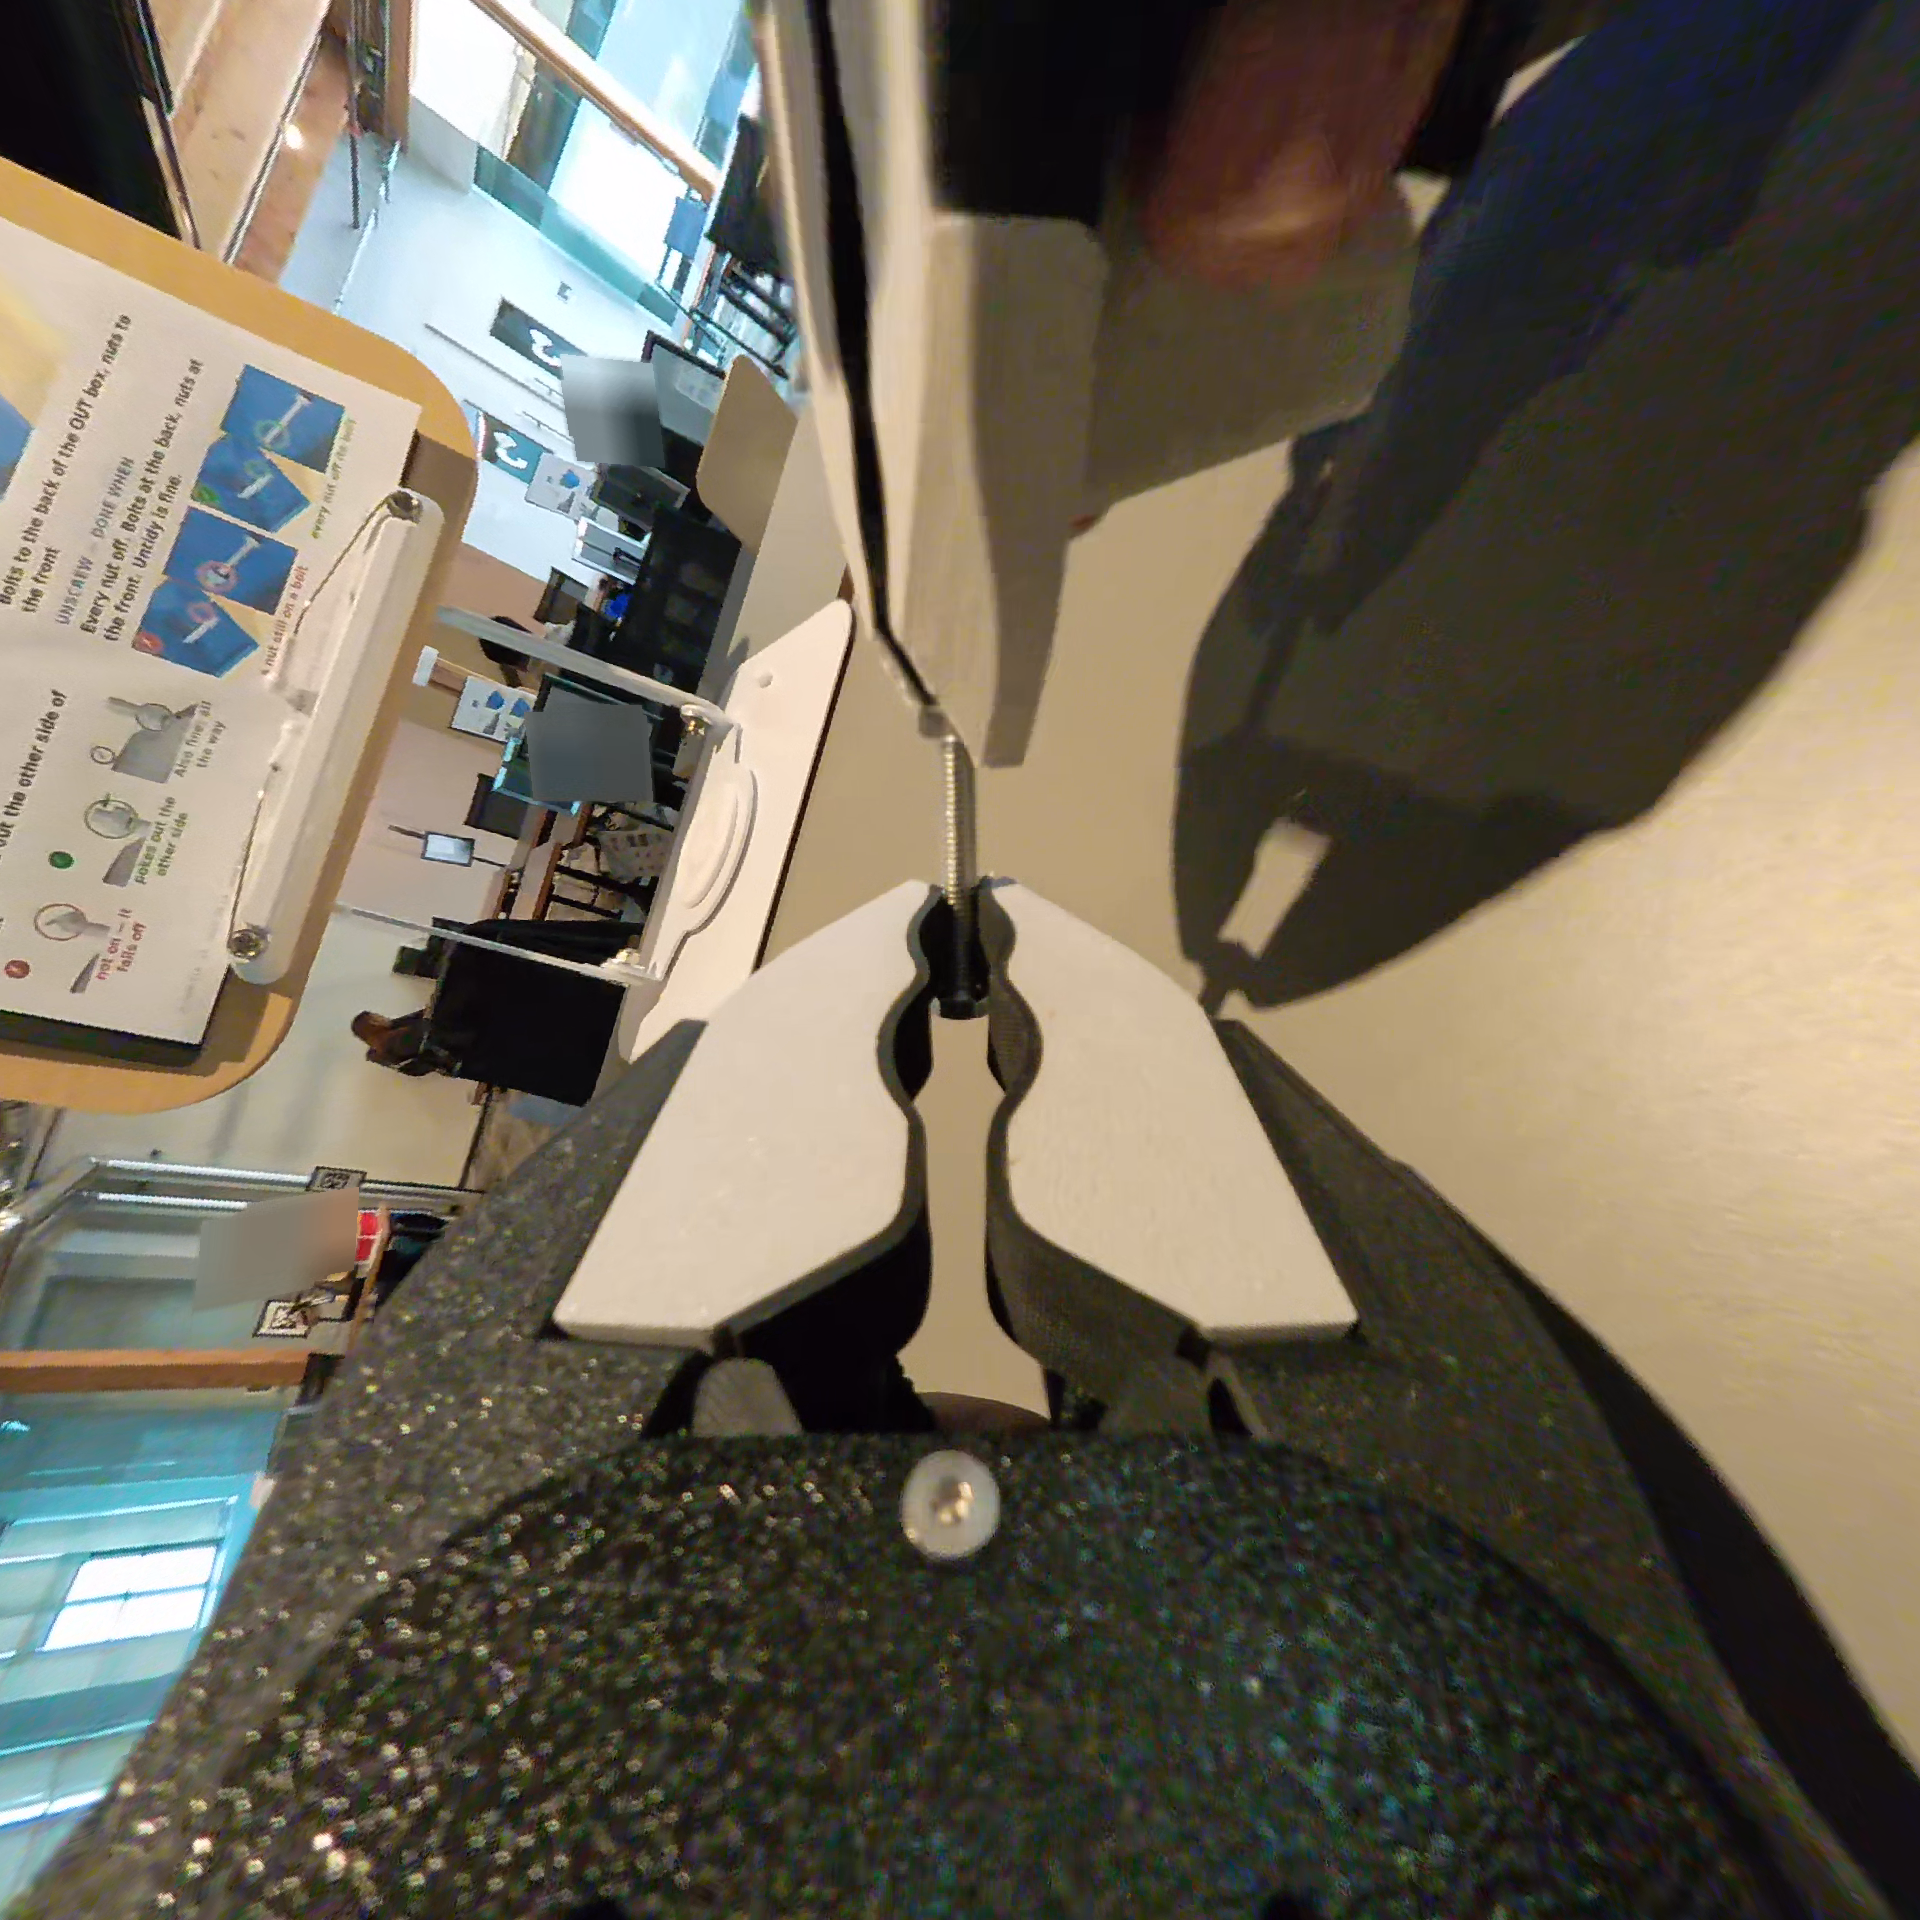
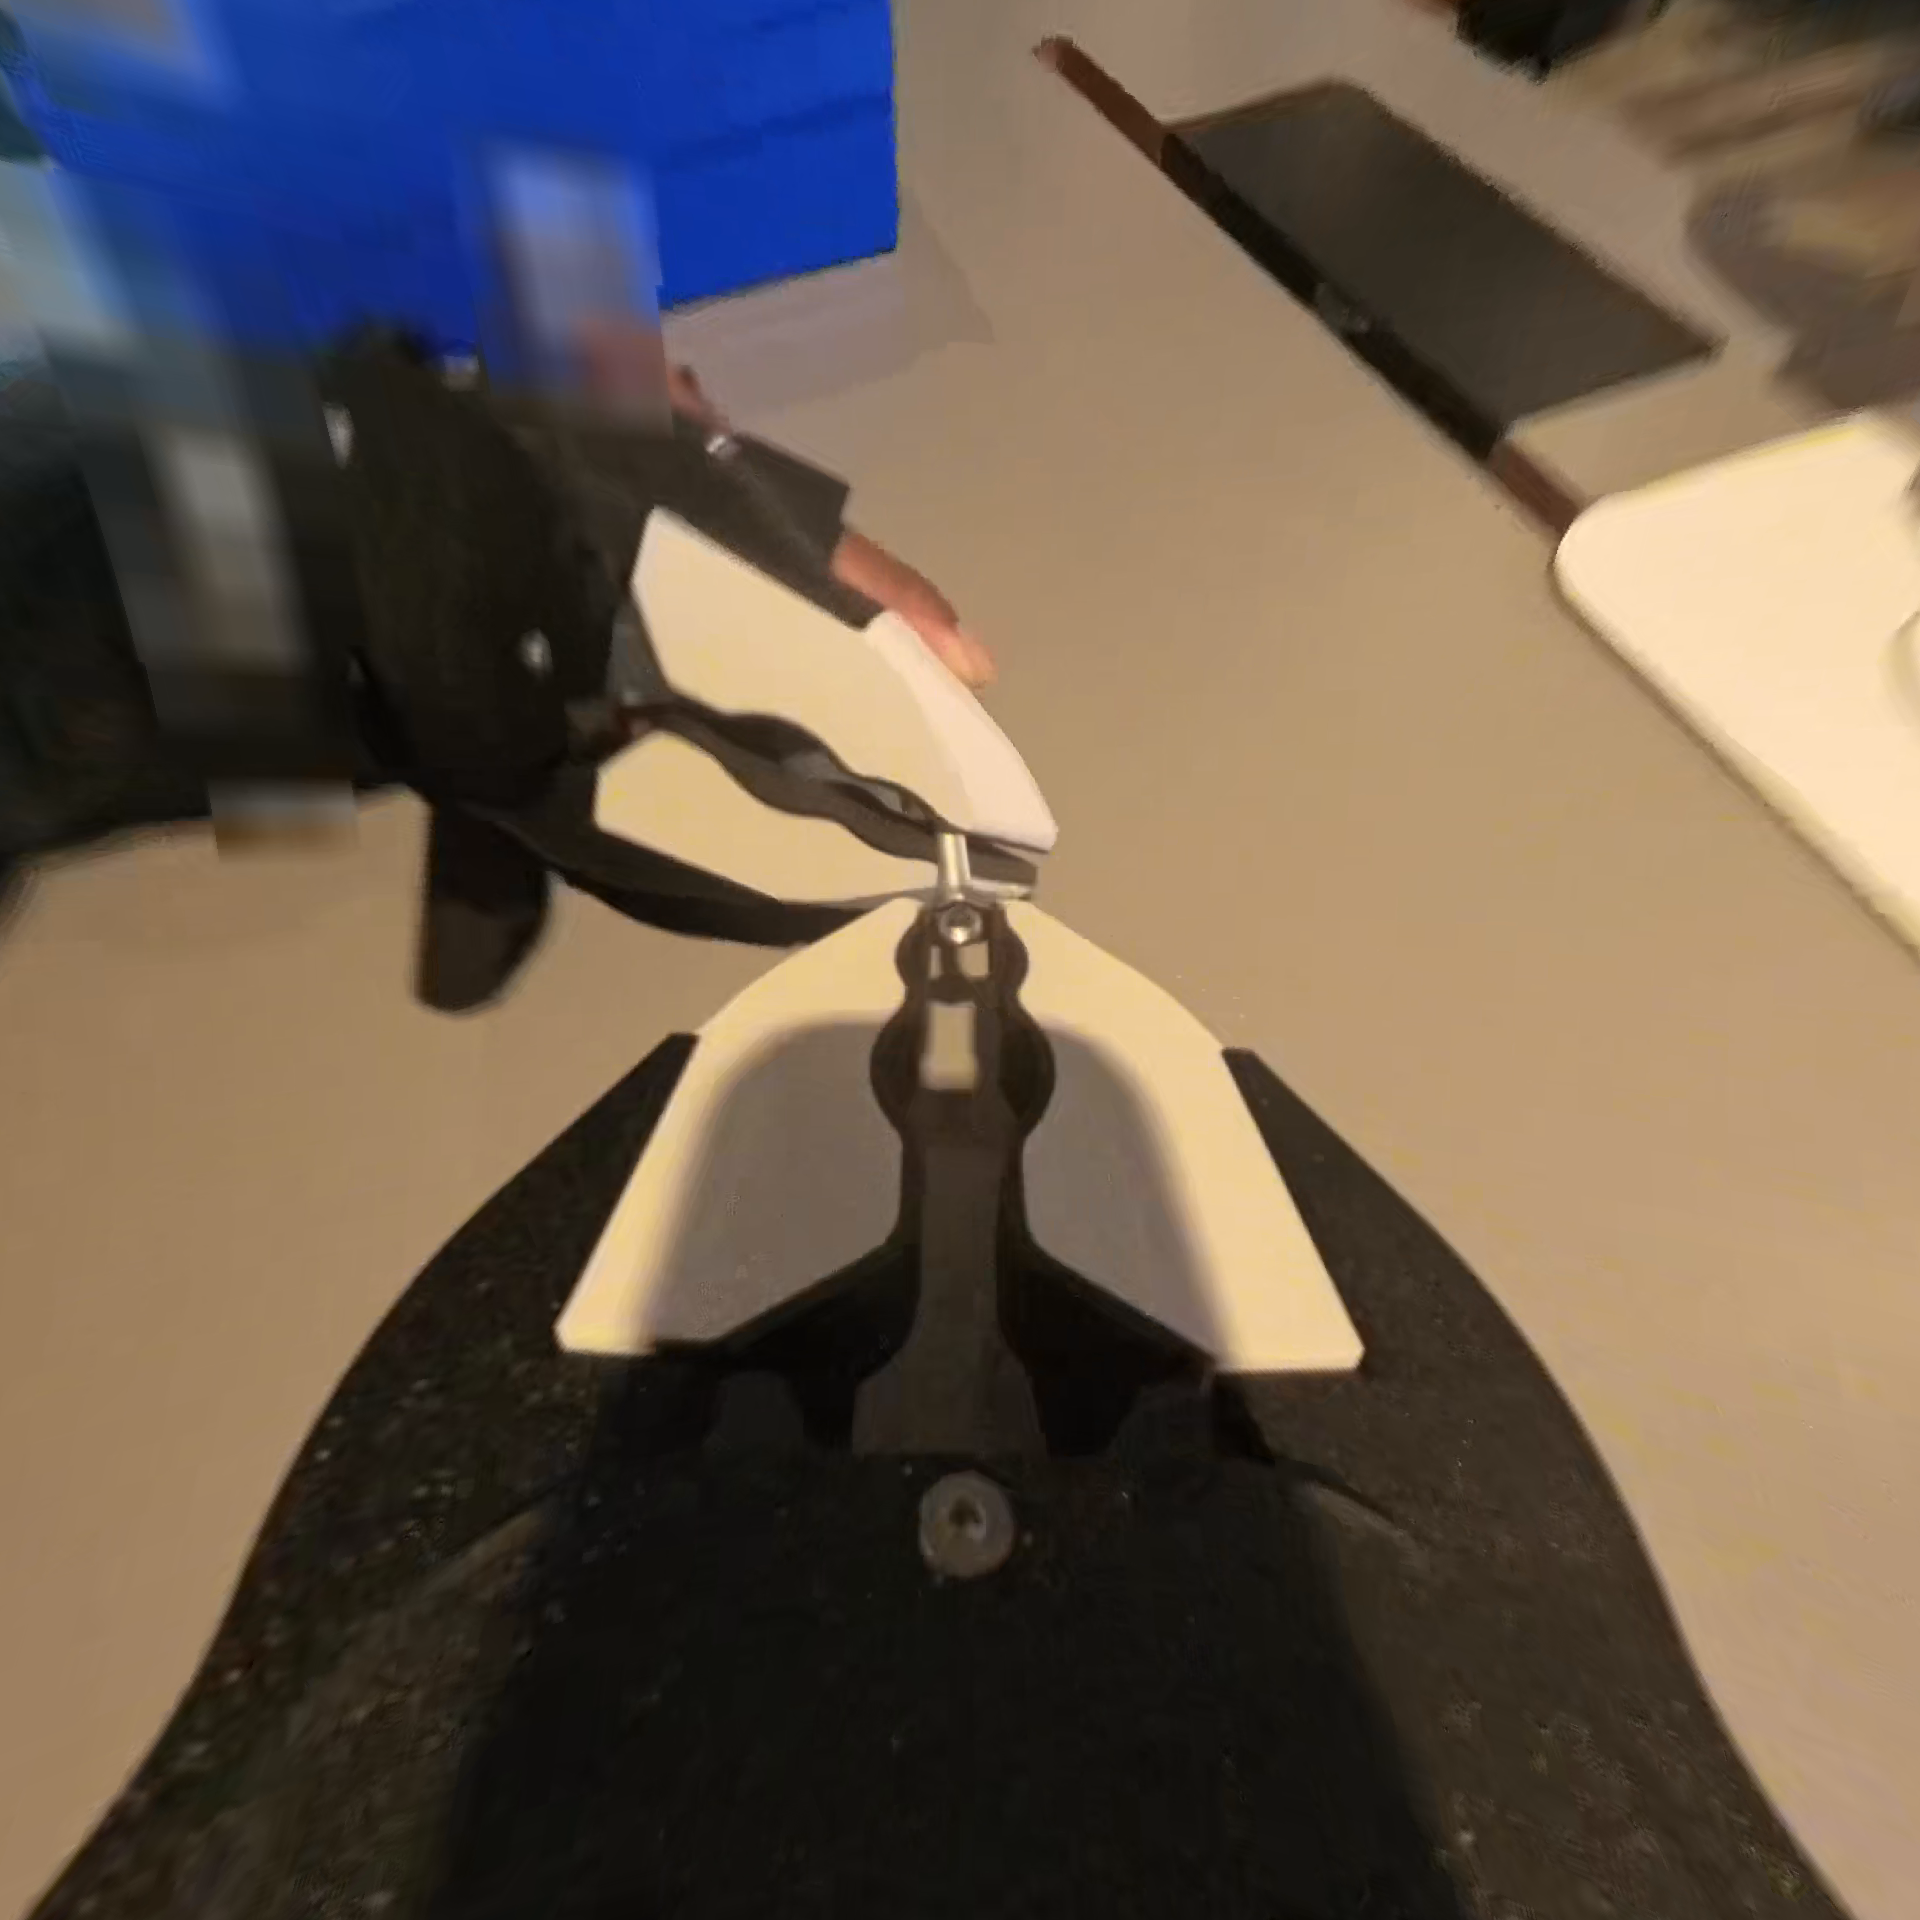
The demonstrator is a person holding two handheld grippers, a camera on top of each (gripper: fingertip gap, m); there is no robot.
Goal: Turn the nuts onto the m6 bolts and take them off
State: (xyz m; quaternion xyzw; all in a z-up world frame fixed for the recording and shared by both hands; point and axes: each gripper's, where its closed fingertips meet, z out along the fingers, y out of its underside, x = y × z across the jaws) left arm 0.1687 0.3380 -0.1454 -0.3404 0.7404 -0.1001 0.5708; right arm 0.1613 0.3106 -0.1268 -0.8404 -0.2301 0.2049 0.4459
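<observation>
Closest in, the left gripper [image 1: 961, 940] is pinched nearly closed w/ the bolt [image 1: 954, 831] clamped between its tips. The dark end of the bolt sits down in the notch between the pads, and the threaded shank pokes straight out ahead of the claw.

Just beyond that, at the far end of the shank, the right gripper [image 1: 935, 717] comes in from the opposite side, jaws also drawn tight. From its own wrist view the right gripper [image 2: 961, 930] has a small silvery piece at its tips, prob the nut [image 2: 961, 925], but it's blurry, so I can't say for sure it's the nut rather than the bolt end. The left gripper [image 2: 992, 868] shows there just ahead of its tips and to the left, meeting it nose to nose.

My read on progress: mid-turn on one bolt. Most of the thread looks bare, so the nut is either only just started or nearly off; can't tell which direction.

Farther out, left of the left claw, an instruction sheet [image 1: 156, 623] lies on a wooden board [image 1: 343, 935]. Ahead-left of the right claw sits a blue box [image 2: 675, 135], ahead-right a white tray [image 2: 1745, 644], all on the table [image 2: 1247, 623]. No other bolts or nuts visible, so what's left is unknown.
</observation>
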